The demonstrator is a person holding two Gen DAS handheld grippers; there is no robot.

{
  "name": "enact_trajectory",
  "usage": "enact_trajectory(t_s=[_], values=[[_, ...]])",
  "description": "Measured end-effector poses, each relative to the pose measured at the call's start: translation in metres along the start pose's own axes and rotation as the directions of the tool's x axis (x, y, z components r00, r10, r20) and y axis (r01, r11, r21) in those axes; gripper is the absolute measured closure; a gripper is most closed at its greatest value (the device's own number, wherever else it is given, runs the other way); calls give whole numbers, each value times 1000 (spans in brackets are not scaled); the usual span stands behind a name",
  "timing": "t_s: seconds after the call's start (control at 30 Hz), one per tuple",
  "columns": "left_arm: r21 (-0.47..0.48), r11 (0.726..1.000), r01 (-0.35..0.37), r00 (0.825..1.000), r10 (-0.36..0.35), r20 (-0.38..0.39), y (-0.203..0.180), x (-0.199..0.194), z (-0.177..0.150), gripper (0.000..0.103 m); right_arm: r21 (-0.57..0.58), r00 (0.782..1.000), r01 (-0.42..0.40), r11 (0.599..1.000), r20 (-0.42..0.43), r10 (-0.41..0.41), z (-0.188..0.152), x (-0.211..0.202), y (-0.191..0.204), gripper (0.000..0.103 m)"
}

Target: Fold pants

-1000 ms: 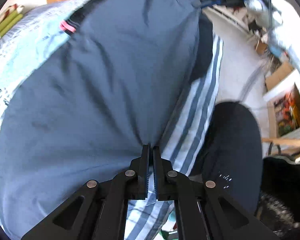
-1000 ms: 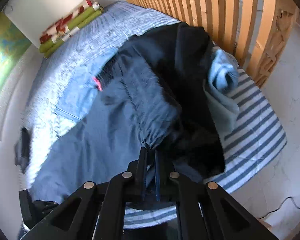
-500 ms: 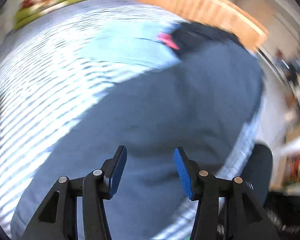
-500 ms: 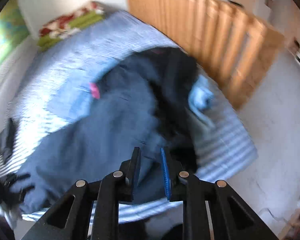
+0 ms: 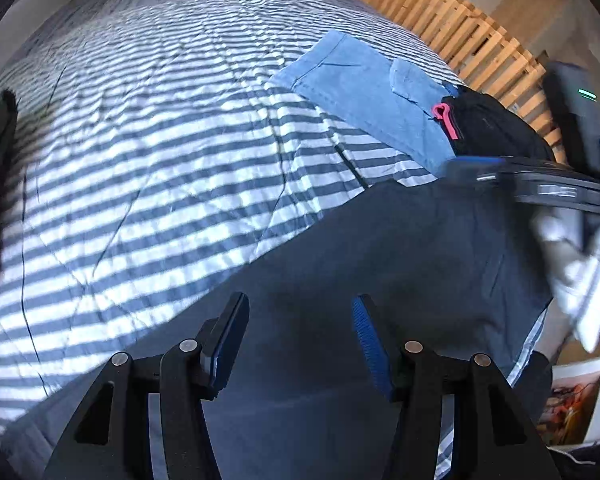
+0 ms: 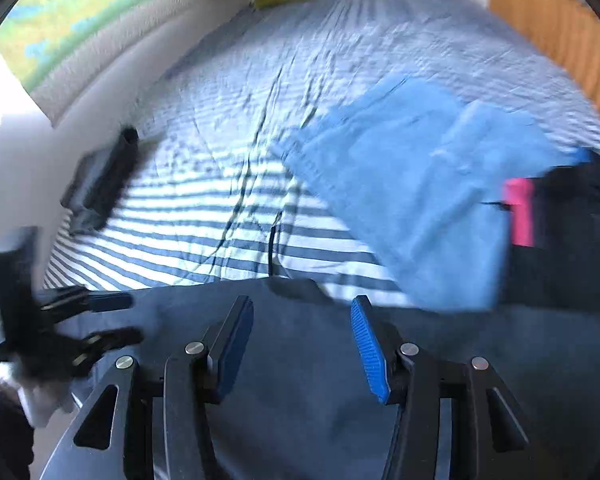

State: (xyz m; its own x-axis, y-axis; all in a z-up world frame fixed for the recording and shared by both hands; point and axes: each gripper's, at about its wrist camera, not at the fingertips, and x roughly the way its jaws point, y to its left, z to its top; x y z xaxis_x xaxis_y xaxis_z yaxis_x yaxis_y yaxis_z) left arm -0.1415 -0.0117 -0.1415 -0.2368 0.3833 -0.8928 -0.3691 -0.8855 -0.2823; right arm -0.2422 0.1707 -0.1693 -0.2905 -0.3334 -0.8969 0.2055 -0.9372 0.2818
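— Where do we stand?
— Both our claws, left (image 5: 296,336) and right (image 6: 302,344), are opening, empty, above the dark grey-blue cloth pants (image 5: 380,248) on the striped bed (image 5: 160,140).
— The risk?
— Regripping one layer only, we drag the fold askew.

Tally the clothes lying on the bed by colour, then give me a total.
Dark grey-blue pants: 1
Light blue garment: 1
Black garment with a pink tag: 1
Total: 3
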Motion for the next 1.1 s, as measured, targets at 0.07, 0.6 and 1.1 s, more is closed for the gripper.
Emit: enact_trajectory(t_s=[0.07,0.6,1.1], values=[[21,1000,3,1000,-3,-8,-4,2,4,45,-17,999,12,1000,-50,-13,2,24,2,56],[66,987,146,988,-143,-57,-38,55,42,45,-202,999,23,979,-34,-30,-93,-3,21,102],[240,950,201,975,-171,-138,-102,72,-23,47,-70,998,-63,996,19,65,-83,-37,-5,64]])
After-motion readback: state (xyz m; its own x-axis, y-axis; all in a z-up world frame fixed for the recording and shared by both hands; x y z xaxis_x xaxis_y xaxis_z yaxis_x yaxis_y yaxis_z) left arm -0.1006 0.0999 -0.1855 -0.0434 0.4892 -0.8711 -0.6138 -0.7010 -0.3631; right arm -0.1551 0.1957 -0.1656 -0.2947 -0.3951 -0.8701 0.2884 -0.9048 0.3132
